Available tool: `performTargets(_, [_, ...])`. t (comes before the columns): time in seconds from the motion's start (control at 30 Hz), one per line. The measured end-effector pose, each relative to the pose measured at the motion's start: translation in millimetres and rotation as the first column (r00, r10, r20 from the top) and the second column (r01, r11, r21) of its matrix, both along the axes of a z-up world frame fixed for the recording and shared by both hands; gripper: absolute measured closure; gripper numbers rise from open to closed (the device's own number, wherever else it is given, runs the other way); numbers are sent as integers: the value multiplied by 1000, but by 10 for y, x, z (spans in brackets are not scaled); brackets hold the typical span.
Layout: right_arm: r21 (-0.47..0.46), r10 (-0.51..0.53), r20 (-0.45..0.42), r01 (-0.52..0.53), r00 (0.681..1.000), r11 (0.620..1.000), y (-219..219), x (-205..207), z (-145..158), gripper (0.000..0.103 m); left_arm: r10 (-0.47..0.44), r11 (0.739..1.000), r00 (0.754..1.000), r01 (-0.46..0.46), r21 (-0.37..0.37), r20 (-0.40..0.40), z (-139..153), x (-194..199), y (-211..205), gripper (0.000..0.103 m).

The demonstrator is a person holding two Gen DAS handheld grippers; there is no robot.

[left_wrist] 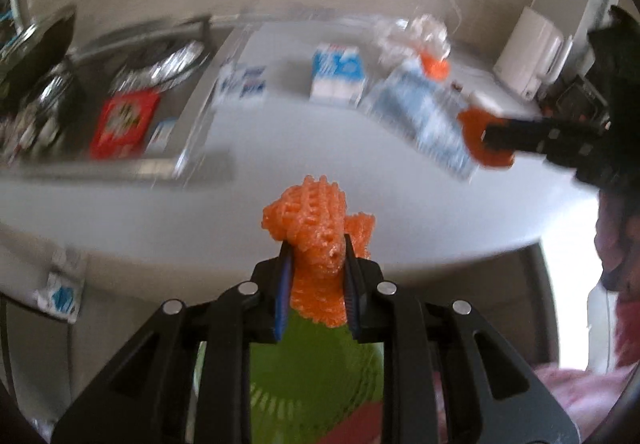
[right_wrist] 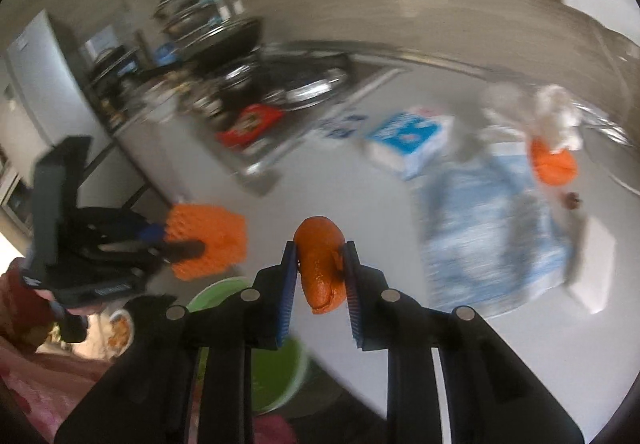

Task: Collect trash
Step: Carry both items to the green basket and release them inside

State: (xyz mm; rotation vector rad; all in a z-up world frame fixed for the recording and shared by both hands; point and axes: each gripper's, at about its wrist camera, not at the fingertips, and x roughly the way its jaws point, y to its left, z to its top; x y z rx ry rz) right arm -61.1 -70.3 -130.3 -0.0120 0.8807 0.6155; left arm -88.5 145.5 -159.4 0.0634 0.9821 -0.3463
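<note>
My left gripper [left_wrist: 317, 249] is shut on an orange foam net [left_wrist: 316, 232], held past the white counter's front edge above a green bin [left_wrist: 304, 384]. The net also shows in the right wrist view [right_wrist: 208, 240]. My right gripper [right_wrist: 320, 248] is shut on a piece of orange peel [right_wrist: 320, 264], over the counter edge near the green bin [right_wrist: 280, 376]. The right gripper appears in the left wrist view [left_wrist: 492, 140] at the right. More trash lies on the counter: a blue-white milk carton [left_wrist: 338, 74], a blue-white plastic bag [left_wrist: 424, 120] and another orange scrap [left_wrist: 434, 64].
A sink [left_wrist: 132, 112] at the left holds a red packet [left_wrist: 126, 122] and foil. Pots and pans [right_wrist: 240, 56] are stacked behind it. A white appliance [left_wrist: 532, 56] stands at the counter's far right. Pink cloth [left_wrist: 580, 396] is low at the right.
</note>
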Motion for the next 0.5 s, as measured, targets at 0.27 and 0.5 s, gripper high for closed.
performTargets(0.27, [-10, 146, -74, -148, 986, 989, 567, -309, -71, 79, 43, 999, 988, -39, 34, -149, -664, -503, 343, 69])
performTargets(0.5, [-32, 208, -94, -212, 974, 977, 823, -425, -154, 79, 89, 996, 981, -87, 19, -172, -801, -664, 528, 41])
